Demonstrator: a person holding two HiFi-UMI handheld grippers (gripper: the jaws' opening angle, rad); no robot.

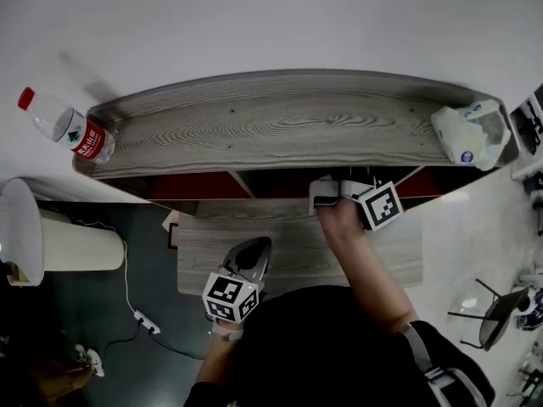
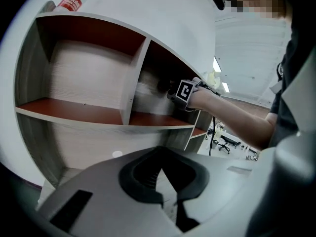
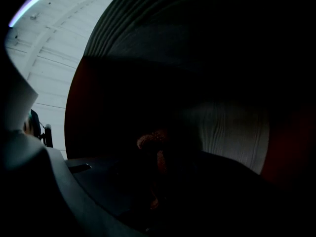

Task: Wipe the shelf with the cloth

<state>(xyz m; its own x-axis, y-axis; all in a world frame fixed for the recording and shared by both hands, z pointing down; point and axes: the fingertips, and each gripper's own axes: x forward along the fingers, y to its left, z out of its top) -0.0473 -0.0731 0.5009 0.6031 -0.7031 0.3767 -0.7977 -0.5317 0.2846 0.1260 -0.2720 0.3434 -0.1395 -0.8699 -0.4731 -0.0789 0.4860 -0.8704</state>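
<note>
The wooden shelf unit [image 1: 280,125] has a grey top and red-lined compartments [image 2: 84,107]. My right gripper [image 1: 333,192] reaches into the upper middle compartment, its tips hidden under the top board. In the left gripper view it sits deep in that compartment [image 2: 165,88], blurred. The right gripper view is very dark. A dim orange-brown cloth [image 3: 150,141] shows bunched between the jaws, against the compartment's wood-grain panel [image 3: 232,132]. My left gripper [image 1: 252,257] hangs back near my body, in front of the lower shelf, shut and empty [image 2: 170,201].
A water bottle [image 1: 68,125] lies at the top's left end and a white plastic bag [image 1: 471,134] at its right end. A white cylindrical bin [image 1: 59,244] stands left of the shelf. A power strip with cable [image 1: 144,319] lies on the floor. A chair [image 1: 496,312] is at the right.
</note>
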